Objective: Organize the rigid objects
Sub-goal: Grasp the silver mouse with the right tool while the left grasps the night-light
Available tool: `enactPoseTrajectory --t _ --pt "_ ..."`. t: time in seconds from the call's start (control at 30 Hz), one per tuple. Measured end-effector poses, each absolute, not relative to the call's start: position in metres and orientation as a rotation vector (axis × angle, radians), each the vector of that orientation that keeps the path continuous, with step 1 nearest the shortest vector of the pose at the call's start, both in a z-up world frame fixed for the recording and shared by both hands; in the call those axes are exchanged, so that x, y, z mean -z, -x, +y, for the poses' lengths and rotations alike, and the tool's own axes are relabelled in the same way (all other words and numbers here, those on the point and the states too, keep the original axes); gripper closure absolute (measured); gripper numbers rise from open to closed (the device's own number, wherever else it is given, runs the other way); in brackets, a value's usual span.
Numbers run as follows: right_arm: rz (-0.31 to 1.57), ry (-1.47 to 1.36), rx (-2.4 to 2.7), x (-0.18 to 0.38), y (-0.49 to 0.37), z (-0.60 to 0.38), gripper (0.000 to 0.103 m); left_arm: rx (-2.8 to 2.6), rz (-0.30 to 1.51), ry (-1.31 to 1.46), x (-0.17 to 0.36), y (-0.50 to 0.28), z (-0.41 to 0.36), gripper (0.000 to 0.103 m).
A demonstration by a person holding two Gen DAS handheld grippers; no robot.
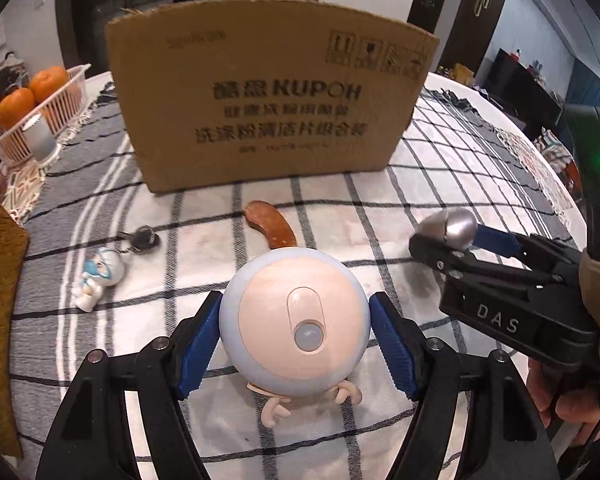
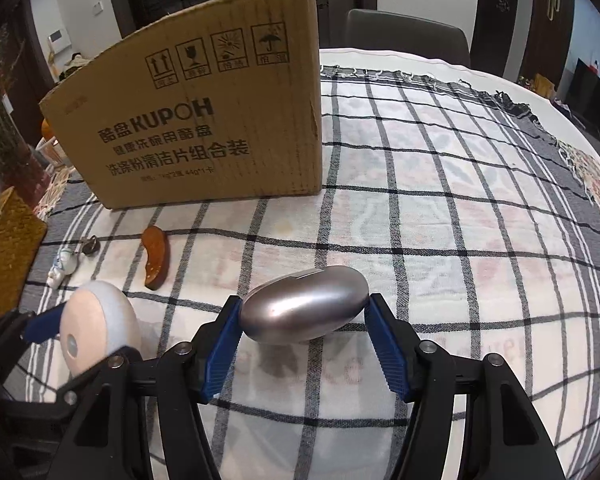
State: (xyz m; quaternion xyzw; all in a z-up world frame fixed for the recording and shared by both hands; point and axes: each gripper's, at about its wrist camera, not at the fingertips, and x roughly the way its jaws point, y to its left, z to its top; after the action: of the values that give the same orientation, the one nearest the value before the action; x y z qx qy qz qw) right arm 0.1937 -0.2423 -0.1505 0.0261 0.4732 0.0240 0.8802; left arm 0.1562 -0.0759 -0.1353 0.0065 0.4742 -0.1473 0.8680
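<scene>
- The tall brown cardboard box (image 1: pixel 268 96) printed KUPOH stands upright on the grey-and-white checked tablecloth (image 2: pixel 440 208); everything below is placed against it.
- The left gripper (image 1: pixel 296 336) is clamped on a round pale-blue and peach night-light figure (image 1: pixel 296 320), one blue pad on each flank, just in front of the box's printed face and a little below its mid-line.
- The right gripper (image 2: pixel 304 316) is clamped on a smooth silver egg-shaped case (image 2: pixel 304 304), in front of the box and out past its right corner.
- The case's long axis runs across the jaws, pad to pad, tilted slightly up on the right (a slippery, end-to-end hold, I judge).
- Both loads sit lower than the box's top edge, so the coming move likely turns on lifting up and forward over that near wall; the left gripper looks more squarely lined up with it.
- Loose in front of the box: a curved brown wooden piece (image 1: pixel 270 226) and, to its left, a small white-and-blue figurine keychain (image 1: pixel 100 276).
- The box's interior is hidden from both views.
</scene>
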Motion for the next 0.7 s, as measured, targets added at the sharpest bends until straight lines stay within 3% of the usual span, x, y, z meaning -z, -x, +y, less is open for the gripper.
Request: enactPoseTrajectory --t 0.7 --pt "0.838 -0.053 -0.029 0.089 -0.184 -0.232 0.040 0.243 0.825 0.009 0.076 -0.162 -0.046 0.030"
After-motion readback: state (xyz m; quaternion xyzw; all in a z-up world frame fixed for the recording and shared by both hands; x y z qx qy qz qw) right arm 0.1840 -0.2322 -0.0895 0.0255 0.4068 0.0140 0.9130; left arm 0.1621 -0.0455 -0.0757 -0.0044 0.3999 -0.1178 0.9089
